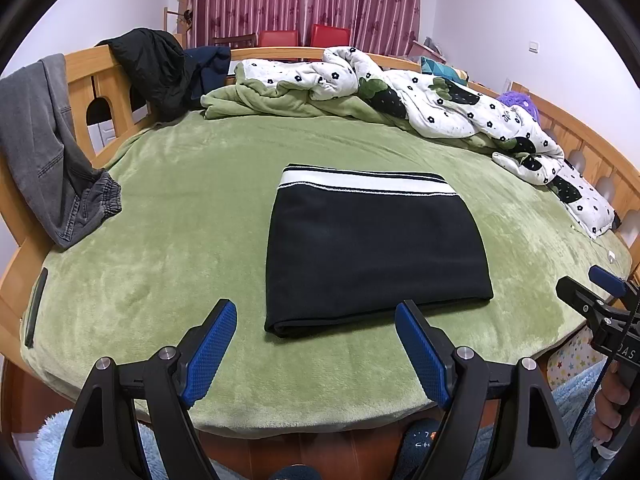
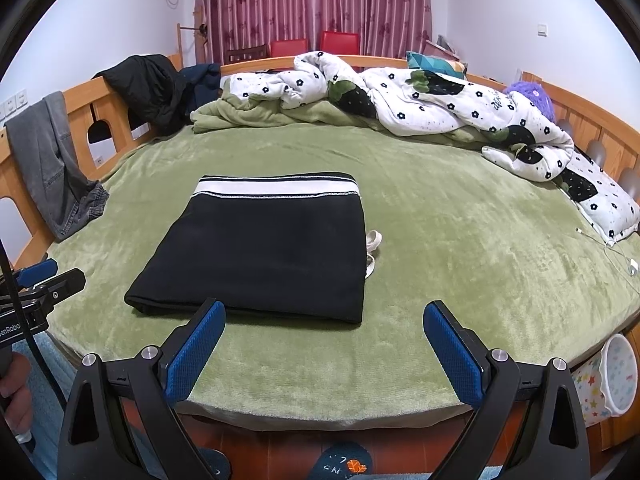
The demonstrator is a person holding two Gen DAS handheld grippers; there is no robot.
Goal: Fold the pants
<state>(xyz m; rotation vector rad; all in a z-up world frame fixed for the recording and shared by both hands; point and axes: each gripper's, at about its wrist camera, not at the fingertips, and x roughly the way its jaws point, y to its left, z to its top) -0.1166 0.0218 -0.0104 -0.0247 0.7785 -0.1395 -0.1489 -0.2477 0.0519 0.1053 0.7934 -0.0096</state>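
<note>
Black pants (image 1: 372, 256) with a white-striped waistband lie folded into a compact rectangle on the green bed cover (image 1: 180, 208); they also show in the right wrist view (image 2: 264, 256), with a white drawstring (image 2: 374, 248) sticking out at their right edge. My left gripper (image 1: 316, 312) is open and empty, held just short of the pants' near edge. My right gripper (image 2: 324, 312) is open and empty, near the pants' near right corner. Each gripper shows at the edge of the other's view.
A crumpled floral quilt (image 1: 440, 100) lies along the back and right of the bed. Grey jeans (image 1: 44, 148) and a black jacket (image 1: 156, 68) hang on the wooden rail at left. A white charging cable (image 2: 616, 252) lies at right.
</note>
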